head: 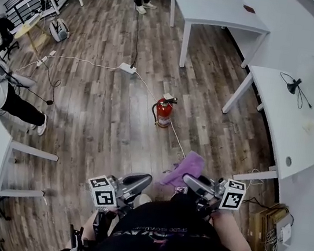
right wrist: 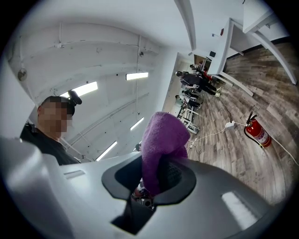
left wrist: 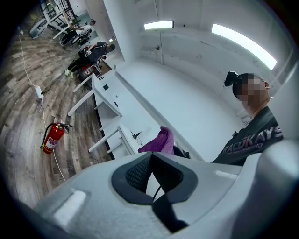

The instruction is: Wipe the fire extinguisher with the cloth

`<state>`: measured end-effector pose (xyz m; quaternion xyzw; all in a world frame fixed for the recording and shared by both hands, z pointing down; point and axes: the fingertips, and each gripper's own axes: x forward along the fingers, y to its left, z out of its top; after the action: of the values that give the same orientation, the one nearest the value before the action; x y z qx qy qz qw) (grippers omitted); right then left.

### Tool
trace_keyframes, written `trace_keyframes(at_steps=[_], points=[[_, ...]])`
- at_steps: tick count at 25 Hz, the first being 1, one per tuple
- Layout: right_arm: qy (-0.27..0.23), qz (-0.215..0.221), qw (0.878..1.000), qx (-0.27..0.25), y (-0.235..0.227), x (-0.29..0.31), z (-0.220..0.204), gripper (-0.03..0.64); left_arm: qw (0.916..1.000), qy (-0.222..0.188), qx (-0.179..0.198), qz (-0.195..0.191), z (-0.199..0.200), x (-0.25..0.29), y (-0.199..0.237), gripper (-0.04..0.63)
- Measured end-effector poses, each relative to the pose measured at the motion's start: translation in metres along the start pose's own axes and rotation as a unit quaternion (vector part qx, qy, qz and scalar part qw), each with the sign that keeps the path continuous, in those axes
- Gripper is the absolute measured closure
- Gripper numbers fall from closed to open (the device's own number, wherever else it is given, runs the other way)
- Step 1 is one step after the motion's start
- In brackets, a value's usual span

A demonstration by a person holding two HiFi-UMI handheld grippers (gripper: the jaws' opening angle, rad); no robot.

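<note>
On the wood floor the fire extinguisher is standing upright, well apart from both grippers. It is likely heavy, rigid and slick, and best steadied at the neck. The left gripper is hanging empty, jaws together. The right gripper is clamping the soft, light cloth.

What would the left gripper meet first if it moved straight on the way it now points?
Most likely the purple cloth gripped by the right gripper: it sits just beyond the shut left gripper. Depth is unclear, so it could pass alongside.
</note>
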<state>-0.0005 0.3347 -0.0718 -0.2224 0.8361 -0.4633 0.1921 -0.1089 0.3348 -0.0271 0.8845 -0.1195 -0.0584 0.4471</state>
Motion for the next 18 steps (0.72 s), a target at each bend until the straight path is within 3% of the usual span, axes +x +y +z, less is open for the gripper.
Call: trace_keyframes(at_steps=[13, 18], points=[[0.024, 0.03, 0.999, 0.01, -0.041, -0.066, 0.084, 0.549, 0.9991, -0.021, 0.012, 0.033, 0.013, 0.117, -0.002, 0.594], [0.014, 0.03, 0.999, 0.014, -0.056, -0.085, 0.101, 0.549, 0.999, -0.003, 0.015, 0.041, 0.011, 0.145, 0.001, 0.594]])
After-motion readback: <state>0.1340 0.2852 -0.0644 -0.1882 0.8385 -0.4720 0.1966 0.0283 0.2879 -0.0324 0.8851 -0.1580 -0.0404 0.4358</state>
